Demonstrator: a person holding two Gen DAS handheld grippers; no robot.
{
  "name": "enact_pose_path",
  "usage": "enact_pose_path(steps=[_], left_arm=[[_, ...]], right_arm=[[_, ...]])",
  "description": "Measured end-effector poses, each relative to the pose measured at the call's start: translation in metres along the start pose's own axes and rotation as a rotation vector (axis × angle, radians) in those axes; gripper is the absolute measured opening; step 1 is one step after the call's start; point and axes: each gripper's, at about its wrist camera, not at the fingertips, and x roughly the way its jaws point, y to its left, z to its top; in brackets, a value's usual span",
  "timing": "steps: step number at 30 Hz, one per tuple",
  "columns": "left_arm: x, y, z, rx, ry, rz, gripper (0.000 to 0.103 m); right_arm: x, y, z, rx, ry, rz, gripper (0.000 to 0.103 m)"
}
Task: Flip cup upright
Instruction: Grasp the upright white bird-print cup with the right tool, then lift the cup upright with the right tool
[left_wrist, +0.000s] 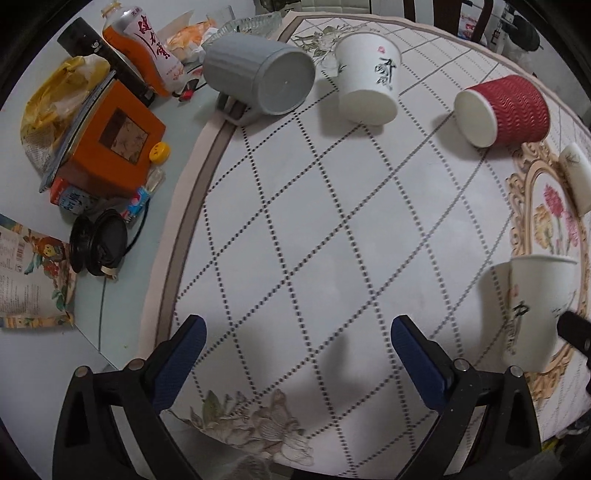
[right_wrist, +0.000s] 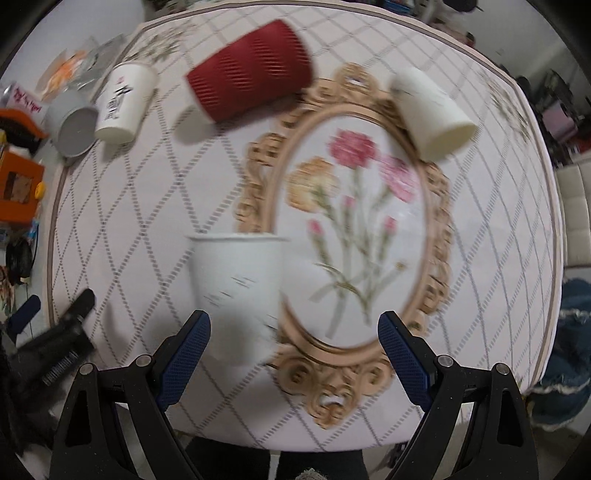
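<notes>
A white paper cup (right_wrist: 236, 295) stands upright on the table mat, just ahead of my right gripper (right_wrist: 293, 343), left of its centre; it also shows in the left wrist view (left_wrist: 535, 310). The right gripper is open and empty. My left gripper (left_wrist: 297, 347) is open and empty over bare mat. Lying on their sides are a grey mug (left_wrist: 258, 77), a white printed paper cup (left_wrist: 369, 81), a red ribbed cup (left_wrist: 502, 110) and a cream cup (right_wrist: 432, 114).
The round mat (left_wrist: 295, 221) has a flower medallion (right_wrist: 354, 229). Left of it lie an orange box (left_wrist: 110, 144), a drink bottle (left_wrist: 147, 48), a black lid (left_wrist: 98, 247) and snack packets. The table's near edge runs below both grippers.
</notes>
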Motion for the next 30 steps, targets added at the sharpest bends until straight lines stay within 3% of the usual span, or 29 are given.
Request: enact_pose_path(steps=[9,15,26,30], left_arm=[[0.009,0.011,-0.001,0.002,0.026,-0.005,0.102],[0.019,0.016,-0.003,0.008,0.064,-0.002,0.102],[0.028,0.017,0.001,0.020,0.122,-0.002,0.102],[0.030,0.011,0.002,0.012,0.186,-0.063,0.102]], right_arm=[[0.016,0.041,0.020,-0.040,0.035,-0.008,0.085],[0.031,0.049,0.025,-0.028,0.093,-0.003,0.065],[0.028,0.040,0.027,0.012,0.088,0.029,0.063],[0.018,0.021,0.028,0.060,0.038,0.069,0.063]])
